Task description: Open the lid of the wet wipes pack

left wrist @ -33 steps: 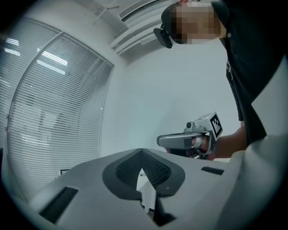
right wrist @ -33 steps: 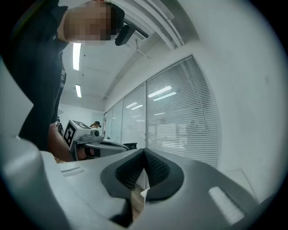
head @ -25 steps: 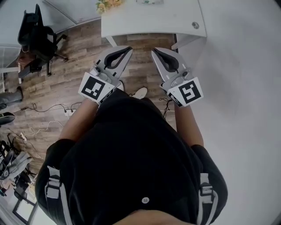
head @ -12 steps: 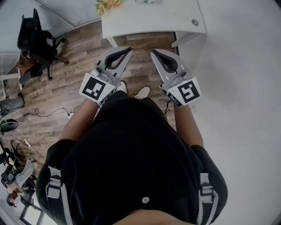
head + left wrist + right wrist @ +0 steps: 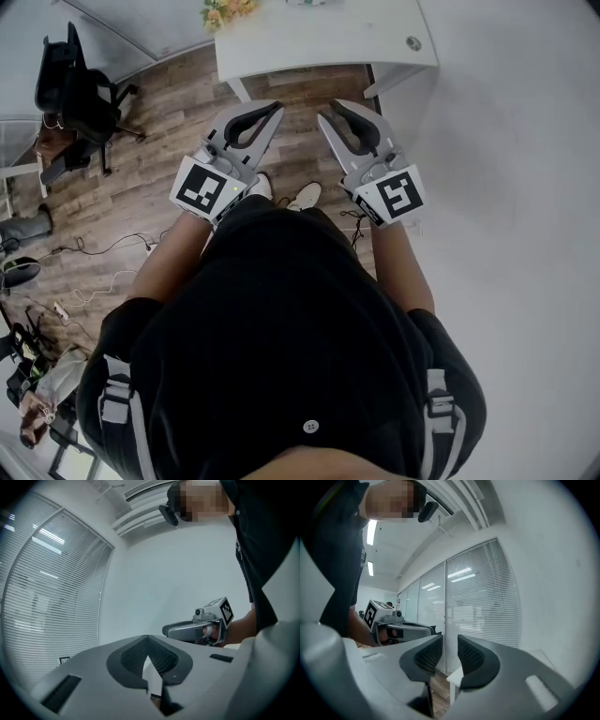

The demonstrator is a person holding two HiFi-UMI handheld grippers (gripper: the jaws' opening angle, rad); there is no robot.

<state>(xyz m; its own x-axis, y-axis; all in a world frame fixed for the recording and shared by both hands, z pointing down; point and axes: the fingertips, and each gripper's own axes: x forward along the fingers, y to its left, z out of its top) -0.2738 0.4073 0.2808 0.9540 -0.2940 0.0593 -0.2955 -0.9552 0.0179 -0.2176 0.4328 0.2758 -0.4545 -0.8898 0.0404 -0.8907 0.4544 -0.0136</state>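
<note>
I cannot make out a wet wipes pack in any view. Both grippers are held level in front of the person's chest, above the wooden floor. My left gripper (image 5: pixel 275 106) is shut, its ribbed pads meeting at the tip (image 5: pixel 148 639) with nothing between them. My right gripper (image 5: pixel 326 110) is opening: a narrow gap shows between its pads (image 5: pixel 450 641), and only the room beyond is seen through it. The two grippers point side by side toward a white table (image 5: pixel 356 42).
Yellow flowers (image 5: pixel 228 9) sit at the white table's far left corner, and a small round fitting (image 5: pixel 413 42) at its right. A black office chair (image 5: pixel 80 89) stands at the left. Cables (image 5: pixel 103 234) trail over the floor. A white wall runs along the right.
The right gripper's jaws have parted a little from shut. The left gripper has stayed shut and in place.
</note>
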